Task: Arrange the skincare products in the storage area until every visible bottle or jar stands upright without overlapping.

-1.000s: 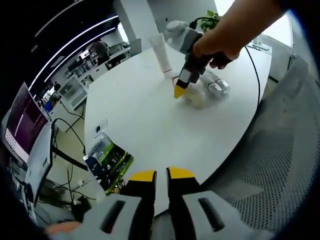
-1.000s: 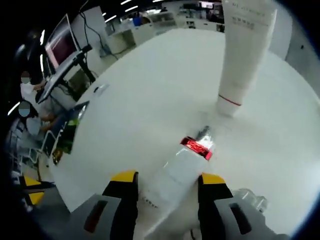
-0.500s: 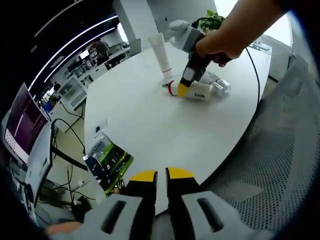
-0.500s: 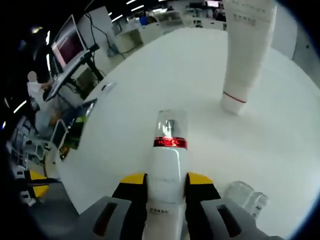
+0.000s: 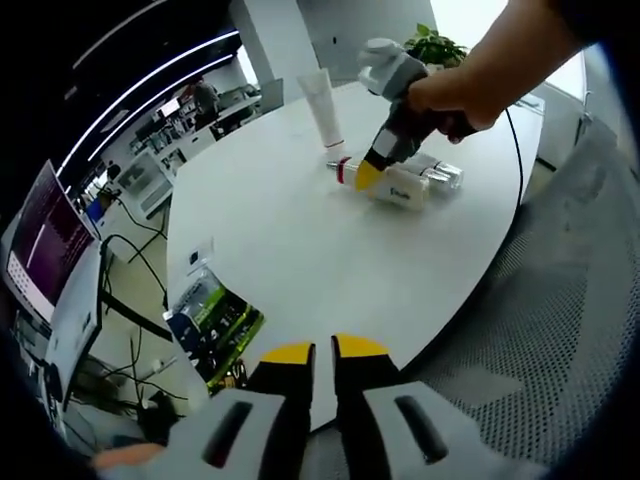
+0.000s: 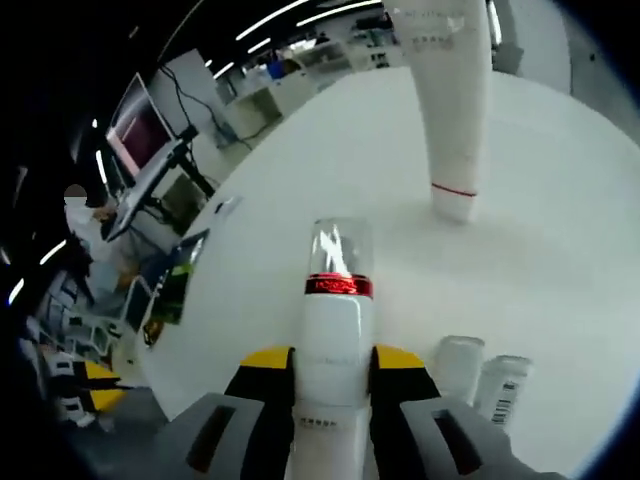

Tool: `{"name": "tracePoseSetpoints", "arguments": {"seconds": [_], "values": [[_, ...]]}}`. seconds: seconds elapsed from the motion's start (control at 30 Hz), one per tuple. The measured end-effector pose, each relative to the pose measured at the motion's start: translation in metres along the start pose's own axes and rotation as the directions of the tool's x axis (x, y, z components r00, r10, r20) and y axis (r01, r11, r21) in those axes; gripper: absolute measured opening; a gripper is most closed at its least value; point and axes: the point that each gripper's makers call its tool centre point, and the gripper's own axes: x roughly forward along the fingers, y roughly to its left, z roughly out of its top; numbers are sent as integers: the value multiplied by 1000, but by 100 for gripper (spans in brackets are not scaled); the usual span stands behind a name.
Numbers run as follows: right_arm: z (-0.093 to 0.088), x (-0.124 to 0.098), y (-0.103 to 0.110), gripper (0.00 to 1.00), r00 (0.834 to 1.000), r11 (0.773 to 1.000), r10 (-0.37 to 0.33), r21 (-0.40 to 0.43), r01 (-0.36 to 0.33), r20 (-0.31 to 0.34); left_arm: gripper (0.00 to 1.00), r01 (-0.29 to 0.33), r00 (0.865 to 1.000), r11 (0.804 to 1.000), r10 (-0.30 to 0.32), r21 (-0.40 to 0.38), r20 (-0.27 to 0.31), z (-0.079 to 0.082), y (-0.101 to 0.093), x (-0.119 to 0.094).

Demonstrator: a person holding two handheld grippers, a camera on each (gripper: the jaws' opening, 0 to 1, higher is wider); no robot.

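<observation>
The right gripper (image 6: 332, 365) has its yellow-tipped jaws clamped on the white bottle (image 6: 334, 330), one on each side of its body, the red band and clear cap pointing ahead over the counter (image 6: 330, 140). From the left gripper view, that same right gripper (image 5: 368, 176), held in a person's hand (image 5: 460, 95), has the white bottle (image 5: 392, 185) lying nearly flat, low over the white top; whether it touches the surface cannot be told. Just beside it, toward the far side, two small clear-capped bottles (image 5: 438, 173) lie on their sides, and the right gripper view puts them at lower right (image 6: 478, 375), close to the jaws. They crowd that side.

Ahead stands the tall white tube (image 6: 450, 100), upright on its cap, apart from the gripped bottle; it shows too in the left gripper view (image 5: 322, 103), behind the gripper. To the left of the bottle the counter runs wide and bare out to its curved edge.

The left gripper (image 5: 322, 352) hangs back off the near edge, jaws nearly together with a thin gap and nothing between them. Below that edge lies a green printed packet (image 5: 212, 322), with cables and a monitor (image 5: 40, 245) further left. A grey mesh chair (image 5: 540, 330) presses in on the right, and a potted plant (image 5: 436, 44) sits past the far edge.
</observation>
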Motion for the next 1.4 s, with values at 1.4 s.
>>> {"name": "tracePoseSetpoints", "arguments": {"seconds": [1.4], "values": [[63,-72,150,25,805,856,494,-24,-516,327,28,107,974,980,-69,-169,216,40,-4,-12]]}}
